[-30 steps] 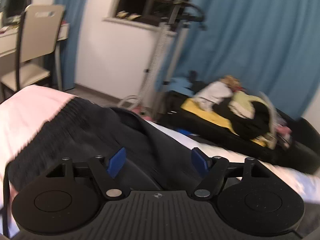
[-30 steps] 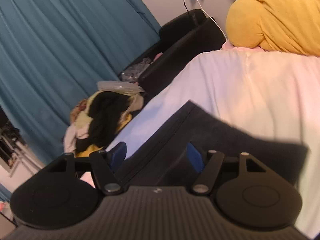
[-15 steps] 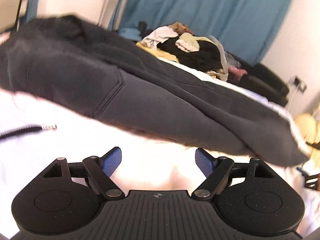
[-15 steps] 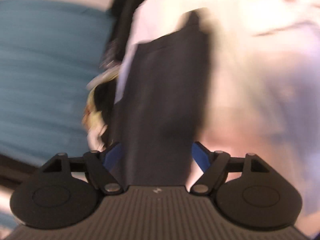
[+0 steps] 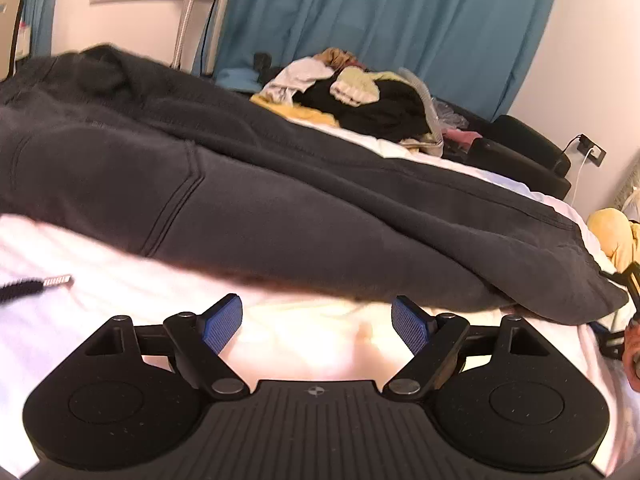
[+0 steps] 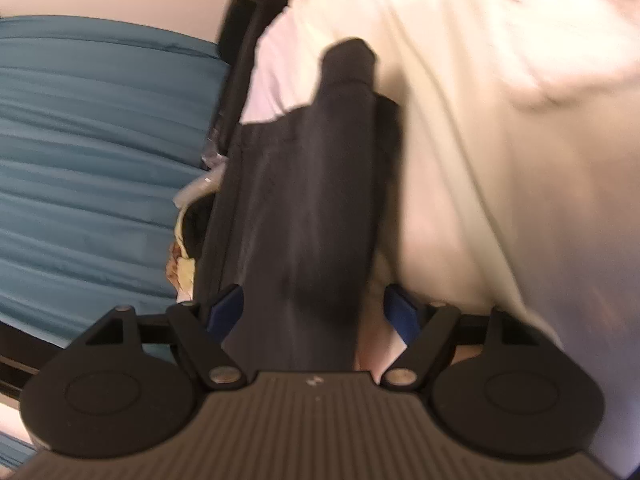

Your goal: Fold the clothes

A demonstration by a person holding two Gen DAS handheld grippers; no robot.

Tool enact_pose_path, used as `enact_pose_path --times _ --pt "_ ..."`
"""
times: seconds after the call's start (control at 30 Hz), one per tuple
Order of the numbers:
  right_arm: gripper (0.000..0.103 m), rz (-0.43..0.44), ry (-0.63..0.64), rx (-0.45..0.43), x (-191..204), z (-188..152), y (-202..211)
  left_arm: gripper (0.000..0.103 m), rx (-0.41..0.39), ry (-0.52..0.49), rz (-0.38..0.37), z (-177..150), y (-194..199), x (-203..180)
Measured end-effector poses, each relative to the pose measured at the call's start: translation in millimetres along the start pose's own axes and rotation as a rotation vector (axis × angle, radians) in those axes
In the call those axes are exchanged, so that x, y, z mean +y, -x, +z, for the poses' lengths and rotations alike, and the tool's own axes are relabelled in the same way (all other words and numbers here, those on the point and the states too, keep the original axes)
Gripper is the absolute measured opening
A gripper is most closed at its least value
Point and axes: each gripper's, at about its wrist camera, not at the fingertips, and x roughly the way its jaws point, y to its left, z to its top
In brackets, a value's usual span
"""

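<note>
Charcoal-grey cotton sweatpants [image 5: 280, 200] lie lengthwise across the white bed sheet [image 5: 100, 272], one leg laid over the other, so they already look halved along their length. A second ago my left wrist camera was tilted up over the garment towards the window and the right one sat over the fabric's edge; now my left gripper [image 5: 318, 320] has drawn back and dropped low, hovering over bare sheet just in front of the near hem. Its blue pads stand wide apart with nothing between them.

My right gripper [image 6: 314, 310] has swung round to look down along the trouser leg [image 6: 304, 200]. Dark cloth runs up from between its fingers, but the pads are spread well clear on either side, so I read it as released rather than pinched; the blur makes me a little cautious.

I judge that a lengthwise fold has just been laid down and let go. The sweatpants rest flat enough for a crosswise fold, though the far cuff end looks slightly bunched. Beyond them a pile of mixed yellow, white and black clothing [image 5: 360, 100] sits against the teal curtain [image 5: 400, 12].
</note>
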Motion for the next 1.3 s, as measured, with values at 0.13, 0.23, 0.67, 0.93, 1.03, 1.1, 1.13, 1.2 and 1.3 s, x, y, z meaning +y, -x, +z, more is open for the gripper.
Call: enact_pose_path --times 0.13,0.23,0.67,0.93,1.03,1.1,1.13,1.2,1.3 --pt "0.077 0.052 0.090 -0.044 -1.1 9.8 -17.1 0.084 -0.062 -0.039 0.022 7.7 -7.4 -3.3" --pt "0.079 0.119 0.186 -0.057 9.4 11.1 -22.8 0.085 -0.110 -0.053 0.052 16.2 -14.2 -4.0" --pt "0.054 0.166 0.189 -0.110 -0.4 20.5 -49.7 0.087 -0.255 -0.108 0.160 42.8 -44.3 -7.3" --pt "0.020 0.143 0.329 -0.116 11.7 22.9 -52.0 0.086 -0.197 -0.141 0.178 36.6 -64.2 -9.9" --pt "0.017 0.167 0.433 -0.144 31.2 17.4 -39.9 0.086 -0.175 -0.153 0.184 34.3 -71.7 -10.9" --pt "0.016 0.187 0.479 -0.168 47.5 12.5 -34.6 0.087 -0.175 -0.151 0.183 34.3 -71.2 -10.5" --pt "0.016 0.190 0.507 -0.179 57.2 9.5 -33.8 0.087 -0.186 -0.142 0.180 35.3 -67.1 -9.7" --pt "0.016 0.186 0.566 -0.199 77.5 0.6 -30.5 0.087 -0.208 -0.125 0.172 37.5 -59.0 -7.9" --pt "0.015 0.210 0.673 -0.220 108.6 -20.4 -18.1 0.087 -0.241 -0.100 0.160 40.8 -46.7 -5.3"
